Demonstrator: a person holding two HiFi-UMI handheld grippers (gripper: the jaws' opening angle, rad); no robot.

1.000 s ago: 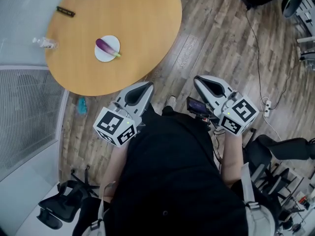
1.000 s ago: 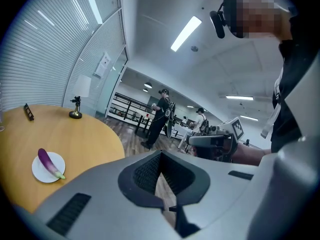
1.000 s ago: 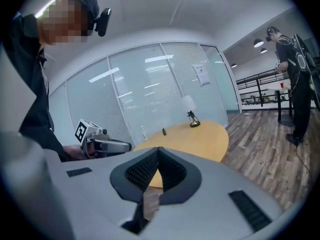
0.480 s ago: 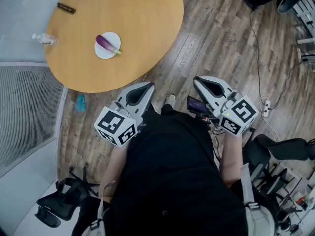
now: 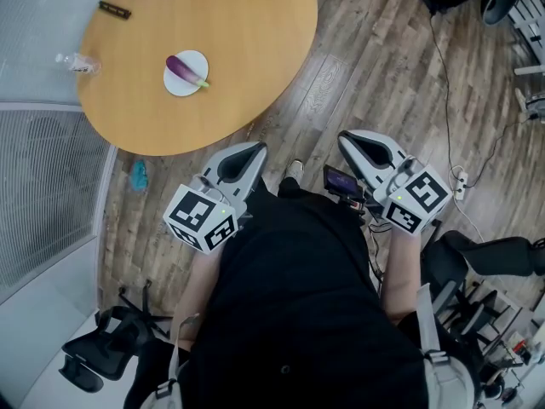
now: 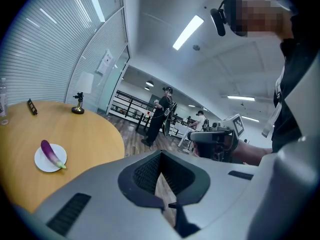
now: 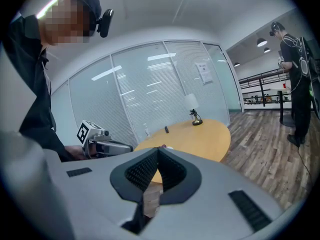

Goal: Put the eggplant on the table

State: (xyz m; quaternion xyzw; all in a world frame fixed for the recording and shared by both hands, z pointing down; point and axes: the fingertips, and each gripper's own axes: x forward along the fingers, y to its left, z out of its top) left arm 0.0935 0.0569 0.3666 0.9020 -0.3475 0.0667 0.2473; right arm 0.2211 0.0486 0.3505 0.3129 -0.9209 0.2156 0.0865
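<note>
A long purple eggplant (image 5: 186, 70) with a green stem lies across a small round white plate (image 5: 174, 83) on the round light-wood surface (image 5: 247, 32), toward its left edge in the head view. A clear plastic bottle (image 5: 77, 61) lies at that same edge, and a small black bar (image 5: 114, 9) sits nearer the far edge. Both claws hang over the grey-brown plank floor (image 5: 375, 58), off the near edge and well apart from the plate. The left claw (image 5: 247, 150) is closed, pads meeting with nothing between them. The right claw (image 5: 353, 137) is the same: fully closed and empty.
</note>
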